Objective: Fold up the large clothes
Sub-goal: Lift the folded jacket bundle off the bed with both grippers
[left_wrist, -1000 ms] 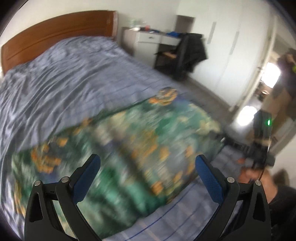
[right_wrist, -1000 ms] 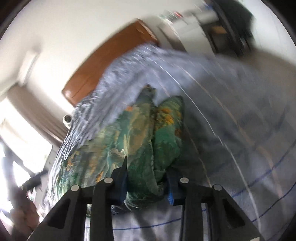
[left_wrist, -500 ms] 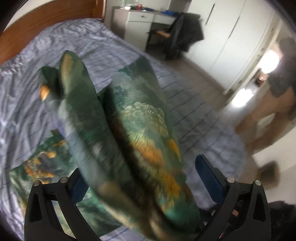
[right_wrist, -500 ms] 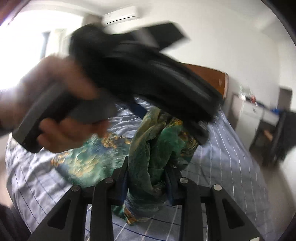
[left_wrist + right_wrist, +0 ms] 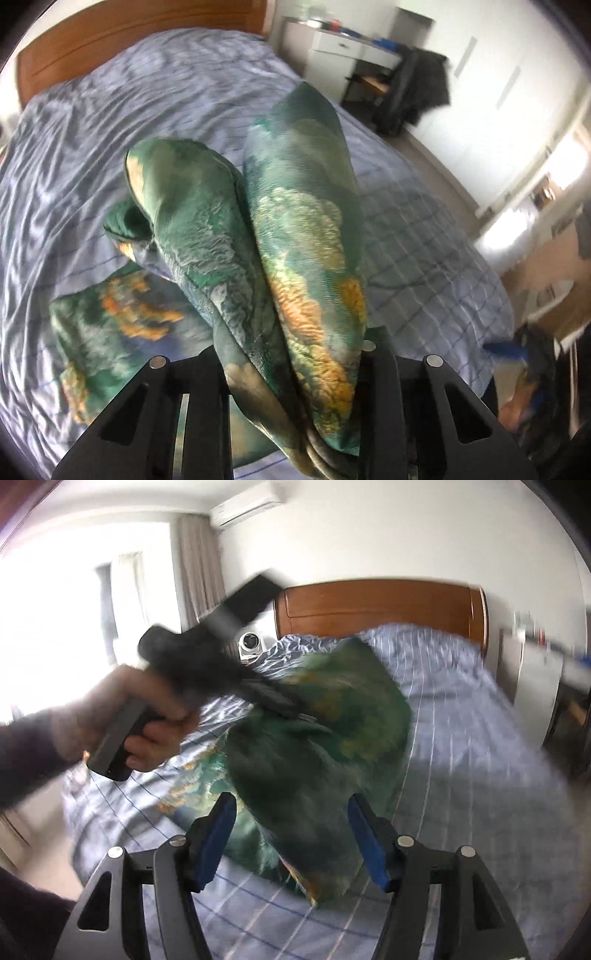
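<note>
The garment (image 5: 295,229) is a large green cloth with orange and pale print. My left gripper (image 5: 291,354) is shut on a bunched fold of it and holds it up above the bed; the rest trails down onto the sheet (image 5: 110,317). In the right wrist view the same garment (image 5: 317,738) hangs from the left gripper (image 5: 273,701), held by a hand (image 5: 140,716). My right gripper (image 5: 291,834) is open, its blue pads (image 5: 218,834) apart on either side of the hanging cloth, not pinching it.
The bed (image 5: 110,122) has a blue striped sheet and a wooden headboard (image 5: 380,605). A white desk (image 5: 343,55) and a chair with a dark jacket (image 5: 417,92) stand to the bed's right. A small camera (image 5: 251,642) sits beside the headboard.
My left gripper was open and has shut on the garment and lifted it. My right gripper was shut on the garment and has let go and opened.
</note>
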### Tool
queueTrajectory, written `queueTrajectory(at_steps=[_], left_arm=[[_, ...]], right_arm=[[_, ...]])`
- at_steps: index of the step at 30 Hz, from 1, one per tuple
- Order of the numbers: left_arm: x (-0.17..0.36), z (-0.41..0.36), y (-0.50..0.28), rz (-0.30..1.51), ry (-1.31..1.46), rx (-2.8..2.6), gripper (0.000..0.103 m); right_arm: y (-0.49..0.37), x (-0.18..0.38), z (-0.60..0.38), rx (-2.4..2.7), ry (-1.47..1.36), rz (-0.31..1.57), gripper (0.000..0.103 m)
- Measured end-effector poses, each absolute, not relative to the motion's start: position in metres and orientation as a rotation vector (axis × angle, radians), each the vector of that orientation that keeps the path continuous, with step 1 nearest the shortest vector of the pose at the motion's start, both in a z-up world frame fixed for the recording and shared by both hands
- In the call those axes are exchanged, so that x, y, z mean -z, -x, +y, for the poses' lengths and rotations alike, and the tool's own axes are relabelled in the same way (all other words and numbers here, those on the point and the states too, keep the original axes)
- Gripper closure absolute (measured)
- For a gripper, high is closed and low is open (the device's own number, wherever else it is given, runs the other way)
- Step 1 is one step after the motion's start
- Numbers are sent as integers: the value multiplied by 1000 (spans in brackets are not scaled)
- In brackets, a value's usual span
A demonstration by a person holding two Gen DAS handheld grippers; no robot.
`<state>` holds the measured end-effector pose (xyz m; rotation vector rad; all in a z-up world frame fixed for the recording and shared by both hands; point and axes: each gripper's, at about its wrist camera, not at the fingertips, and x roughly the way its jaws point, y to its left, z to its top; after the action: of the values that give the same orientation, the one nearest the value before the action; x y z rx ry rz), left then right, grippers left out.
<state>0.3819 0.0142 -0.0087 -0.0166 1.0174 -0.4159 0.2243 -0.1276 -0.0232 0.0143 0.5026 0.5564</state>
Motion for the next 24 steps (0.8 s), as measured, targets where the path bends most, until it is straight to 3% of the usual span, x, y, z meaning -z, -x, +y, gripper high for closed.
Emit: queueTrajectory(at_steps=[9,24], left_arm=[[48,142,-372,1034,302,344,74],[99,200,-357,1034,425,310,74]], right_arm=[[-296,50,-124,-496,-46,661,39],[-349,95,-16,-593,59,783,37]])
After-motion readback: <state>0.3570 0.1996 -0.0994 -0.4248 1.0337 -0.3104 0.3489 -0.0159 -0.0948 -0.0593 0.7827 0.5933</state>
